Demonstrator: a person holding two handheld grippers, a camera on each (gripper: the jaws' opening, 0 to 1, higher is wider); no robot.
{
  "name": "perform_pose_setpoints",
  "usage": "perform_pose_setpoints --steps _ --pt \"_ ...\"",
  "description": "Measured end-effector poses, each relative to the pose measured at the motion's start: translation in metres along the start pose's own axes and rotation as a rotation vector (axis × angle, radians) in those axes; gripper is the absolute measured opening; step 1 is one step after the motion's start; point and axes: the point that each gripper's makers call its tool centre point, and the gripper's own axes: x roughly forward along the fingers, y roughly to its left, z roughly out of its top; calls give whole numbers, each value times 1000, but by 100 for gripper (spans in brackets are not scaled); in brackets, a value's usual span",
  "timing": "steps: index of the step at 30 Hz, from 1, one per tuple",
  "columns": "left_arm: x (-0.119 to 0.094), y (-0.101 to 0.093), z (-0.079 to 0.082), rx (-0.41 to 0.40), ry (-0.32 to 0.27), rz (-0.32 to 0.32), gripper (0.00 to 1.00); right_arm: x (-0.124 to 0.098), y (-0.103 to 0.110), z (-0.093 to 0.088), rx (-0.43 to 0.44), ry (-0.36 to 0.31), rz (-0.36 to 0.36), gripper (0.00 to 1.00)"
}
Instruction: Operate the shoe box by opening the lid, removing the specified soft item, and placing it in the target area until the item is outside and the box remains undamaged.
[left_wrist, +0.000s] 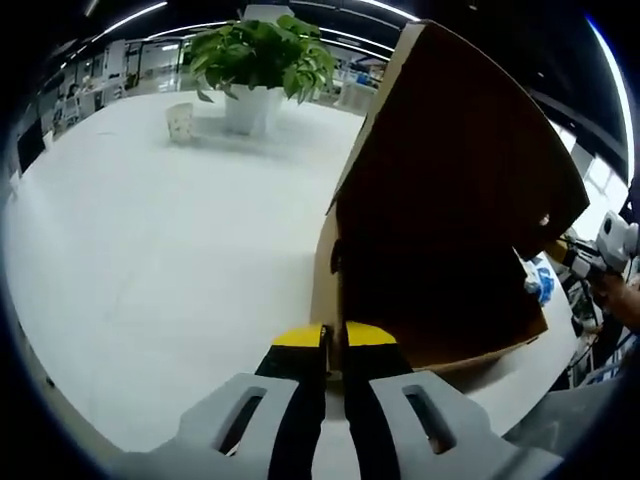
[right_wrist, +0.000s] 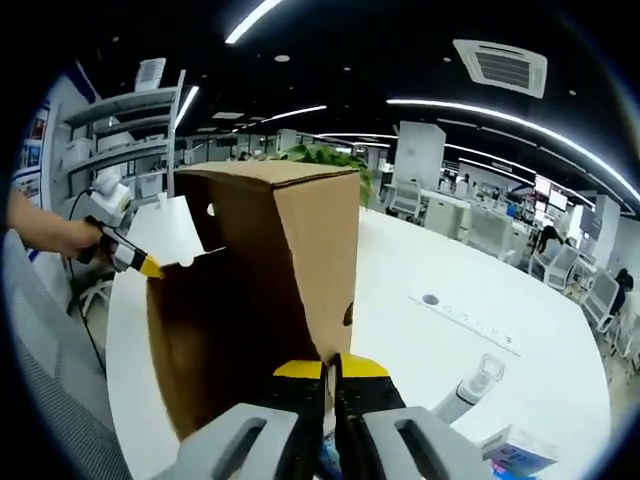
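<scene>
A brown cardboard shoe box (left_wrist: 450, 200) stands tall on the white table, its inside dark. My left gripper (left_wrist: 335, 340) is shut, with the box's near cardboard edge pinched between its yellow-tipped jaws. In the right gripper view the same box (right_wrist: 300, 260) rises ahead, and my right gripper (right_wrist: 333, 368) is shut on its near corner edge. The left gripper (right_wrist: 125, 250), held by a hand, grips the box's far edge beside a white flap (right_wrist: 185, 230). The right gripper (left_wrist: 590, 255) shows at the box's far corner. No soft item is visible.
A potted green plant (left_wrist: 262, 60) and a small white cup (left_wrist: 180, 122) stand at the far end of the white table (left_wrist: 180, 270). A white object (right_wrist: 475, 385) and a blue-white packet (right_wrist: 515, 450) lie right of the box. A grey chair (right_wrist: 40, 400) stands left.
</scene>
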Motion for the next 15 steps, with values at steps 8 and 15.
perform_pose_setpoints --steps 8,15 --pt "0 -1 0 4 -9 -3 2 -2 6 -10 -35 18 -22 0" --pt "0 0 0 8 -12 -13 3 -3 11 -16 -56 23 -35 0"
